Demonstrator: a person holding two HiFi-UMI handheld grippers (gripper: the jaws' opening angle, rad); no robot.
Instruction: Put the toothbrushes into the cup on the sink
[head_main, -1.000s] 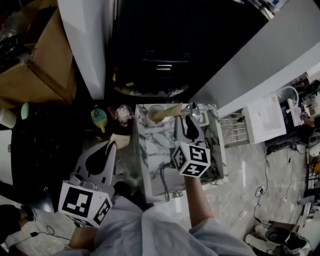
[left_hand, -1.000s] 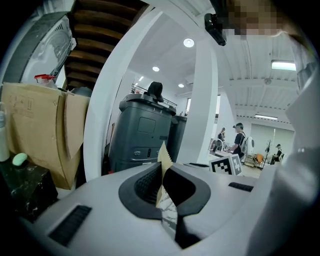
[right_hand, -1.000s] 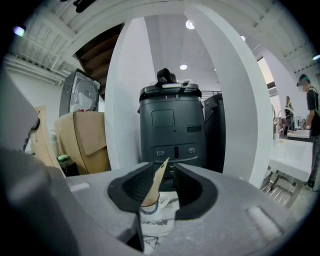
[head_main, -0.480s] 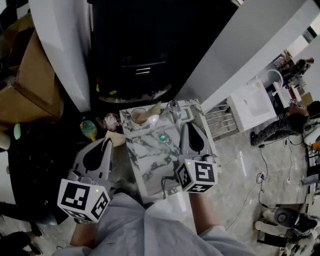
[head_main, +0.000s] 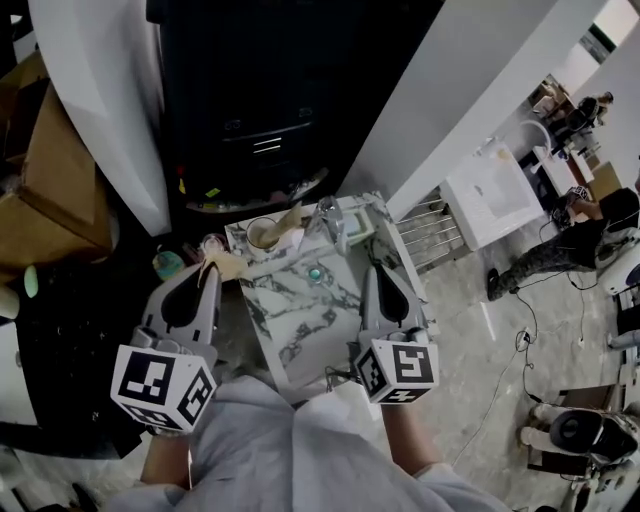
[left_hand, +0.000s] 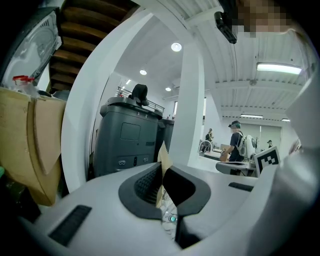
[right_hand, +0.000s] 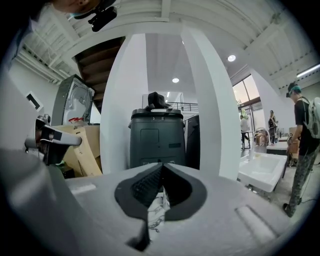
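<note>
A small marble sink (head_main: 300, 320) with a chrome faucet (head_main: 328, 216) stands below me. At its back left corner is the cup (head_main: 261, 233), and a beige toothbrush (head_main: 292, 218) leans out of it. My left gripper (head_main: 209, 272) hovers off the sink's left edge, shut on a second beige toothbrush (head_main: 226, 265). In the left gripper view that toothbrush (left_hand: 163, 155) shows as a thin tan strip pinched in the left gripper (left_hand: 161, 170). My right gripper (head_main: 384, 272) is over the sink's right edge, shut and empty. In its own view the right gripper (right_hand: 161, 169) has its jaws together.
Behind the sink are a dark grey machine (head_main: 250, 130) and a white pillar (head_main: 100, 110). A cardboard box (head_main: 40, 200) sits far left. Small bottles (head_main: 168, 264) stand left of the sink. A metal rack (head_main: 436, 236), a white basin (head_main: 492, 195) and a person (head_main: 575, 225) are to the right.
My right gripper has drawn back from the cup towards me and shut, leaving a beige toothbrush in the cup. The left gripper still holds its toothbrush and has barely moved.
</note>
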